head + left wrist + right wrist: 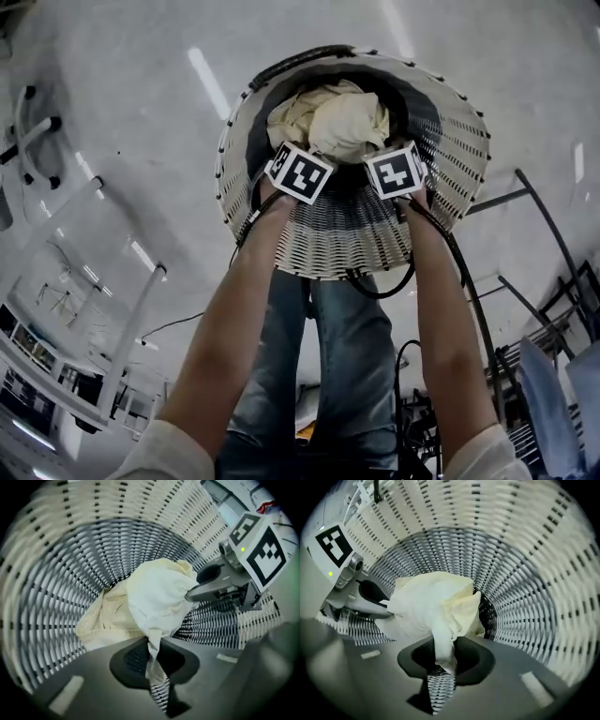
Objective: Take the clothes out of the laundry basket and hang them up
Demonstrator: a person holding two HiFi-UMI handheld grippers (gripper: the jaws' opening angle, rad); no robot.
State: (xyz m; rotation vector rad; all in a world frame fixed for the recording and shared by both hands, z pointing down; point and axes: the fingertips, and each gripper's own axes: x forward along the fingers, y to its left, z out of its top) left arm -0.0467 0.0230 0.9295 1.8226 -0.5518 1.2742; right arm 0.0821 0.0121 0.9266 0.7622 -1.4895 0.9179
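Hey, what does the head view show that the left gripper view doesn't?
Only the head view: the person's forearms, jeans and blue fabric at the right. Only the left gripper view: a strip of the cream garment pinched between the fingers of the left gripper, and the right gripper gripping its side. Both: the woven basket, the garment and the right gripper's marker cube.

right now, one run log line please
left hand-held gripper: shut on cloth | right hand-held gripper: shut on cloth | cloth: bunched inside basket
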